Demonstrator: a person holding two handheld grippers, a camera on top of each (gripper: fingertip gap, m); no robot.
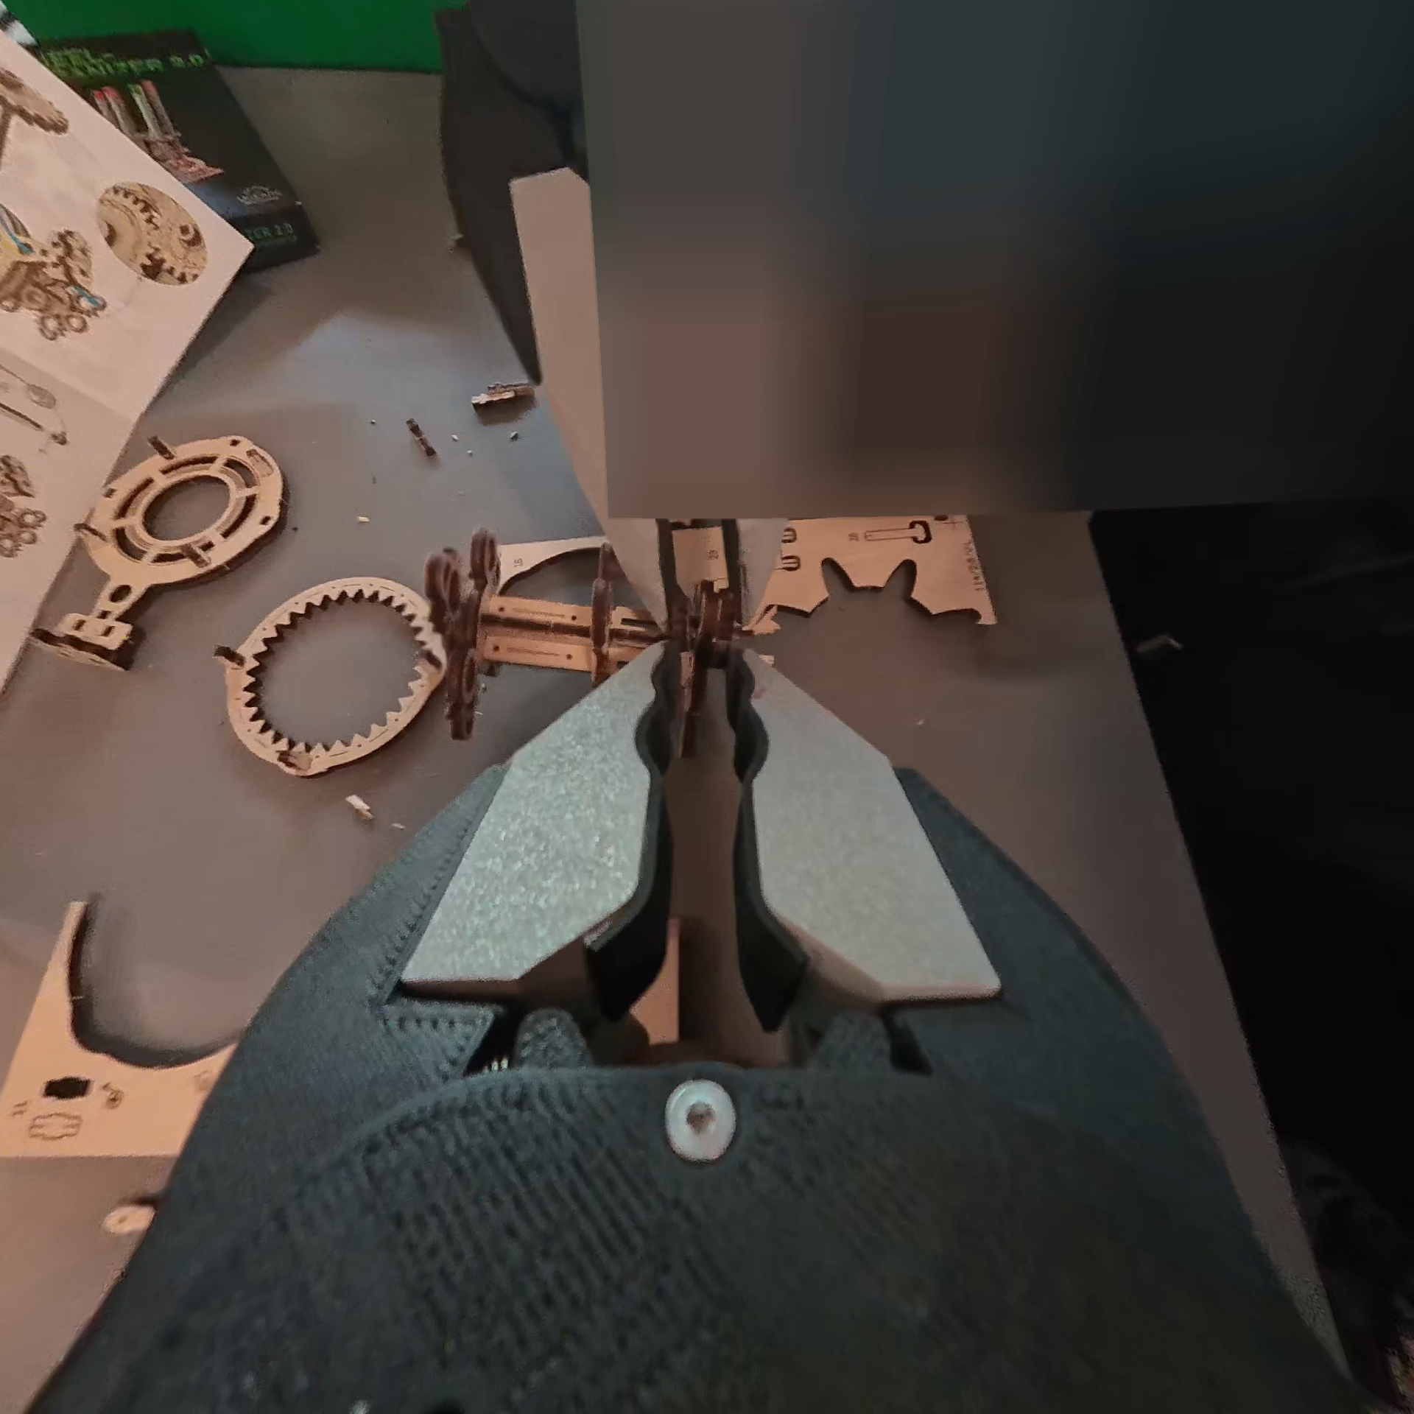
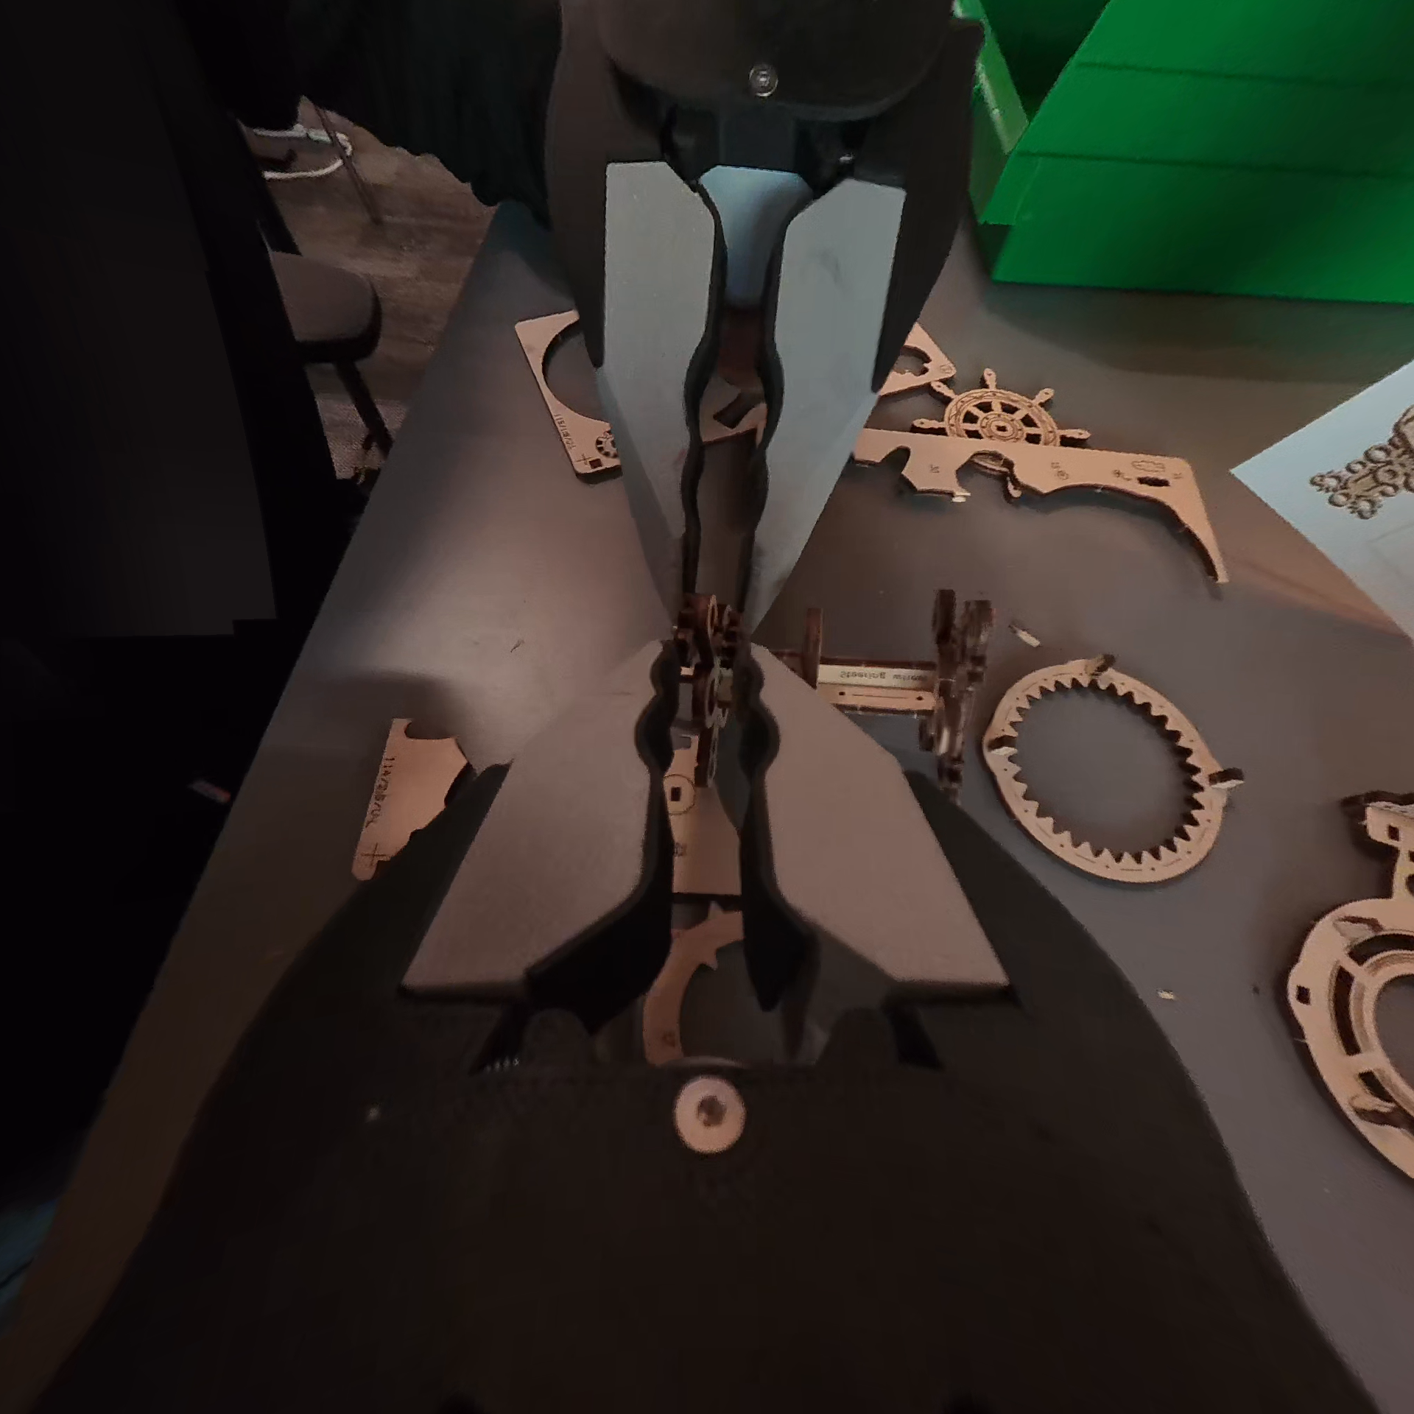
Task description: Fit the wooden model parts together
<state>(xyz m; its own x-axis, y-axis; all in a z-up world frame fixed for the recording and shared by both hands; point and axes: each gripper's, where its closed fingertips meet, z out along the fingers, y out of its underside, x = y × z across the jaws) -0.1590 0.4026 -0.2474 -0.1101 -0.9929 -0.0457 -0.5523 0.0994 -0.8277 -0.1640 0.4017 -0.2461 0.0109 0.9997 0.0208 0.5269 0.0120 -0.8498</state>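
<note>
**Two grippers meeting on one small gear piece**

Much is remaining: a toothed ring (image 1: 333, 677), a round frame (image 1: 184, 528) and an axle assembly (image 1: 528, 631) are lying loose on the counter (image 1: 956, 727). Both the left gripper (image 1: 700, 666) and right gripper (image 2: 700, 681) are pinching, nearly closed, the same small dark gear cluster (image 2: 708, 650) above the counter, tip to tip.

Toothed ring (image 2: 1099, 776), axle assembly (image 2: 895, 683) crowd right; left table (image 2: 490, 612) bare
</note>
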